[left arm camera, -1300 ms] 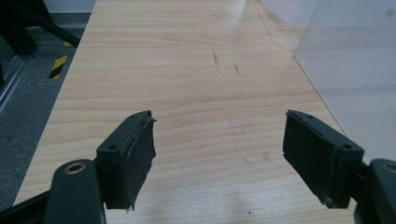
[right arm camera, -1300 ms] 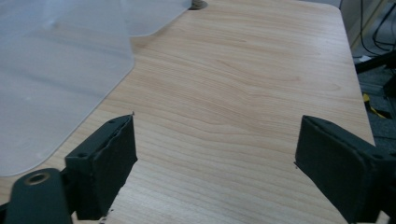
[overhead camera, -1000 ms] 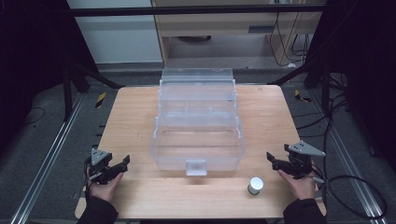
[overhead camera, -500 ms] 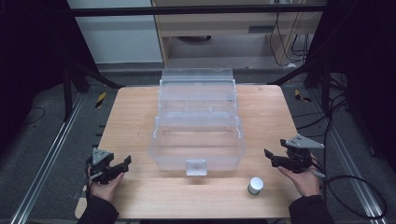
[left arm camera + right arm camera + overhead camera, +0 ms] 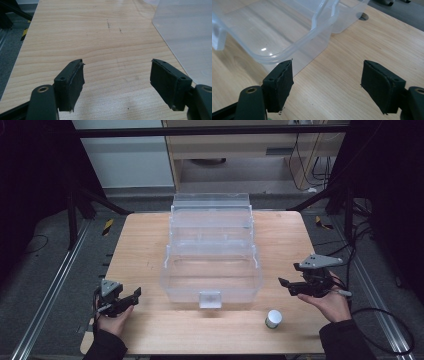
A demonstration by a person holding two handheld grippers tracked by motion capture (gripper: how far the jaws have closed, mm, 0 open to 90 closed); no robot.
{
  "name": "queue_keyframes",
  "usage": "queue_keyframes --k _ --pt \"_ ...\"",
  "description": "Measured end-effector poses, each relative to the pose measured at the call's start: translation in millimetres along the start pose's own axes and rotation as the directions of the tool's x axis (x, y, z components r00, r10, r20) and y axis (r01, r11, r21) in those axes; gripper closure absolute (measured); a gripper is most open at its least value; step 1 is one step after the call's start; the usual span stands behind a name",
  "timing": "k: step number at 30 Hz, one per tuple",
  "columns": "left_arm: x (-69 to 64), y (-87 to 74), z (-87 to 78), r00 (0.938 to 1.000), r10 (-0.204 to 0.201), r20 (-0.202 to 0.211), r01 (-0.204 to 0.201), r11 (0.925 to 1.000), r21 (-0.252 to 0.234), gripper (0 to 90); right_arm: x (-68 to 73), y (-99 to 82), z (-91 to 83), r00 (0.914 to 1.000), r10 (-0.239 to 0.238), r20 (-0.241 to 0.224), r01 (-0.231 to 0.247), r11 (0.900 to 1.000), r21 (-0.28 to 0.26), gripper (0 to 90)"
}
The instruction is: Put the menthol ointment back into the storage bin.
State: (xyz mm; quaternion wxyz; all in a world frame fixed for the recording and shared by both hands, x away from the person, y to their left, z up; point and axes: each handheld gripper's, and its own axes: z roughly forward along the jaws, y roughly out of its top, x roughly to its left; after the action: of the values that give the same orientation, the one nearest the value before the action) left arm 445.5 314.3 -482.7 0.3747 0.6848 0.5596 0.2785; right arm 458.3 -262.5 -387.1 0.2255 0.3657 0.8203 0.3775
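Now nearing clear box (image 5: 211, 270), nothing gripped.
Right gripper (image 5: 295, 286) jaws spread, just narrowing, empty; left gripper (image 5: 129, 298) spread, empty. Best lowered squarely beside small cylinder (image 5: 273, 318).

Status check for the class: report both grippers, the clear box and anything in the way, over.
Left gripper open, empty, on the table. Right gripper open, empty, jaws just closing a little, beside the box. Small can near the right hand, apart from the box.

The clear box (image 5: 212, 265) fills the table's (image 5: 135, 245) middle, from the far edge almost to the near one. Bare wood lies open down the left and right sides. Along the near strip, a small can (image 5: 273, 319) stands right of centre.
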Motion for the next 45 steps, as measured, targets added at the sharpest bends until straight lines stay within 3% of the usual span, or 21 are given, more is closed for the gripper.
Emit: queue_keyframes --k 8,11,18,30,31,32,34,41,45 --pt "0.0 -0.1 0.2 1.0000 0.004 -0.003 -0.004 1.0000 0.001 26.8 6.5 14.9 -4.9 0.9970 -0.070 -0.032 0.072 0.9958 0.057 24.8" --pt "-0.1 0.0 0.6 1.0000 0.007 -0.005 -0.007 1.0000 0.004 26.8 12.0 18.7 -5.8 0.9913 -0.126 -0.039 0.128 0.9893 0.070 24.5" --pt "-0.6 -0.1 1.0 0.9999 0.013 -0.006 -0.013 0.9999 0.007 27.0 20.8 22.9 -5.2 0.9789 -0.169 -0.115 0.184 0.9740 0.132 22.5" --pt "-0.9 -0.4 1.8 0.9998 0.017 -0.005 -0.016 0.9998 0.014 27.0 32.3 22.1 -1.3 0.9472 -0.238 -0.215 0.285 0.9329 0.221 20.3" --pt "-0.9 -0.4 1.9 0.9998 0.017 -0.005 -0.017 0.9997 0.015 27.0 33.3 22.0 -0.8 0.9441 -0.244 -0.222 0.293 0.9283 0.229 20.3" --pt "-1.0 -0.4 2.0 0.9998 0.018 -0.005 -0.018 0.9997 0.015 27.0 35.6 21.5 0.3 0.9362 -0.258 -0.239 0.315 0.9165 0.246 20.4" --pt "-1.2 -0.4 1.9 0.9998 0.018 -0.005 -0.018 0.9997 0.014 27.1 36.1 21.3 0.6 0.9344 -0.262 -0.241 0.321 0.9135 0.250 20.4" --pt "-1.2 -0.3 1.9 0.9998 0.019 -0.004 -0.019 0.9997 0.014 27.1 42.1 18.1 7.0 0.9125 -0.286 -0.292 0.371 0.8793 0.298 20.3" --pt "-1.3 -0.3 2.0 0.9998 0.020 -0.003 -0.020 0.9997 0.014 27.1 43.4 16.4 8.9 0.9072 -0.285 -0.310 0.380 0.8714 0.311 20.6"
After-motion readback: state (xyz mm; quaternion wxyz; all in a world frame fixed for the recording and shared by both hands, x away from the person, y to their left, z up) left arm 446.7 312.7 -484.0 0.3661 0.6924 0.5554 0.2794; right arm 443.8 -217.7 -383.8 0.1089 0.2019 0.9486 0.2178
